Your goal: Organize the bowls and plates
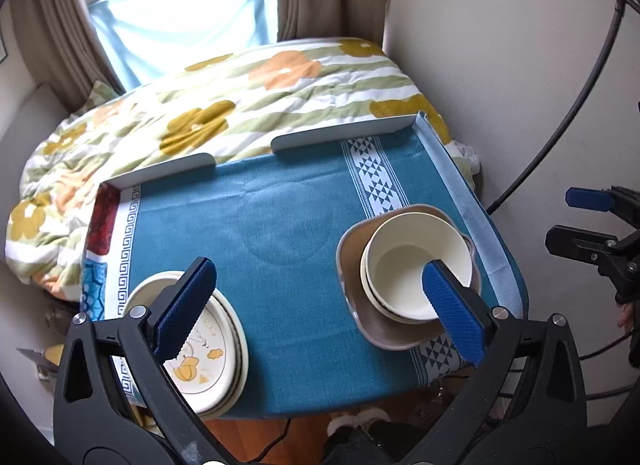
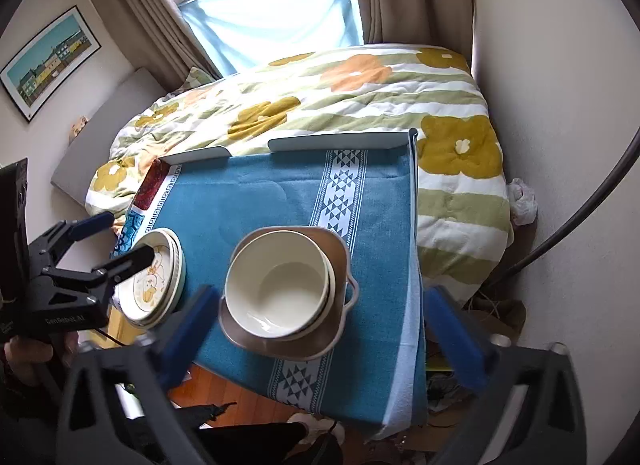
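Plates (image 1: 200, 349) stacked at left near edge of blue tablecloth (image 1: 280, 225), top one printed with yellow cartoon figure; stack sits just under and ahead of left gripper (image 1: 316, 305), jaws spread wide, nothing between pads, nothing held. Left finger (image 1: 186, 305) overlaps plate stack in view, seemingly above it, contact not clear. Middle of cloth bare. Bowls (image 1: 416, 265) nested cream-in-cream on brownish square dish with small handle (image 1: 400, 337), right side of table, below and ahead of right gripper (image 2: 332, 345), also wide open and empty, both blue fingers blurred. Plates nearer left hand, bowls nearer right hand; round items, no long axis, only dish handle pointing toward right edge. Looks sorted already: plates one pile, bowls another, well apart. Next reach, if any, likely straight down-forward per side. Writing: "GenRobot.AI" readable on left gripper body in right view; framed street print on wall (image 2: 52, 65), no legible text
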The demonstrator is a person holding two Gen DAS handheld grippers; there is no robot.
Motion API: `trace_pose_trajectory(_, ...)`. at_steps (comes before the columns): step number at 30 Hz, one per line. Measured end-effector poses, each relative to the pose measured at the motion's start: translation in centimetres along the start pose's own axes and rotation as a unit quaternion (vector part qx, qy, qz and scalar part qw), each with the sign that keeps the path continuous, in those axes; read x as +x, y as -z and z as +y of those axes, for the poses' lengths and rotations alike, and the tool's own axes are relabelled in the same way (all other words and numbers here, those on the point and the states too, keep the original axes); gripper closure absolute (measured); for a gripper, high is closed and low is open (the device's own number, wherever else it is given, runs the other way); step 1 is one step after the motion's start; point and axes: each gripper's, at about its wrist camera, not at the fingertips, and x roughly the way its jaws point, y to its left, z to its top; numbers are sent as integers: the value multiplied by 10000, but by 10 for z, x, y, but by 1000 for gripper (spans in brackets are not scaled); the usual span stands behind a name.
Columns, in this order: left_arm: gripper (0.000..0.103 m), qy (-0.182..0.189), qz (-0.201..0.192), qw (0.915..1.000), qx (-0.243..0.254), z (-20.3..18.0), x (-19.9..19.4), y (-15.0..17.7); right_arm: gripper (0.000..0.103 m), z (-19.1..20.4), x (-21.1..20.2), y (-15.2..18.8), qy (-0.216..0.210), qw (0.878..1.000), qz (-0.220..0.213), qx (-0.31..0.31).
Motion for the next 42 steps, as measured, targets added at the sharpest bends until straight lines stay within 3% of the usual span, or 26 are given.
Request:
trace_pose_trajectory(3, 1, -11, 495, 9987, 123, -2, 19, 12, 0, -5, 14, 5, 326, 9971, 644, -259)
trace_pose_trajectory(6, 1, 159, 928, 9955, 110, -2, 41, 26, 0, -7, 29, 11, 688, 9919, 923, -532)
trace_pose_trajectory(9, 1, 310, 1487, 9884, 75, -1, 69, 35, 0, -10, 51, 13, 719, 9880, 1234, -585)
trace_pose_trajectory(13, 9, 495, 1831, 9817, 146, -4, 97, 40, 0, -18, 79, 17, 711, 9840, 1532, -574)
trace_pose_trajectory(16, 24, 667, 2106, 9750, 236, -8, 117, 40, 18, -19, 100, 16, 753, 9782, 1839, -600)
trace_pose_trajectory(18, 25, 699, 2214, 9722, 295, -10, 127, 40, 35, -19, 112, 16, 722, 9735, 2078, -617)
trace_pose_trajectory(20, 28, 806, 2310, 9690, 352, -12, 136, 40, 39, -17, 123, 15, 638, 9695, 2272, -666)
trace_pose_trajectory(23, 39, 973, 2503, 9624, 412, -15, 149, 39, 46, -13, 136, 16, 558, 9626, 2539, -768)
trace_pose_trajectory(25, 48, 1020, 2580, 9596, 479, -17, 158, 39, 47, -10, 144, 17, 549, 9579, 2668, -903)
trace_pose_trajectory(29, 51, 1157, 2649, 9559, 512, -21, 170, 39, 51, -9, 158, 22, 484, 9541, 2774, -1024)
trace_pose_trajectory(31, 59, 1227, 2710, 9531, 550, -24, 176, 40, 56, -6, 164, 26, 385, 9547, 2732, -1112)
trace_pose_trajectory(33, 71, 1376, 2713, 9510, 560, -29, 181, 41, 70, -7, 171, 29, 205, 9559, 2722, -1087)
trace_pose_trajectory(36, 87, 1548, 2670, 9490, 651, -36, 184, 42, 83, -2, 177, 34, 52, 9552, 2688, -1239)
trace_pose_trajectory(38, 87, 1494, 2577, 9517, 742, -39, 184, 43, 88, 2, 178, 37, 32, 9555, 2645, -1306)
trace_pose_trajectory(42, 87, 1548, 2350, 9565, 770, -38, 181, 44, 88, 1, 172, 41, -2, 9601, 2509, -1235)
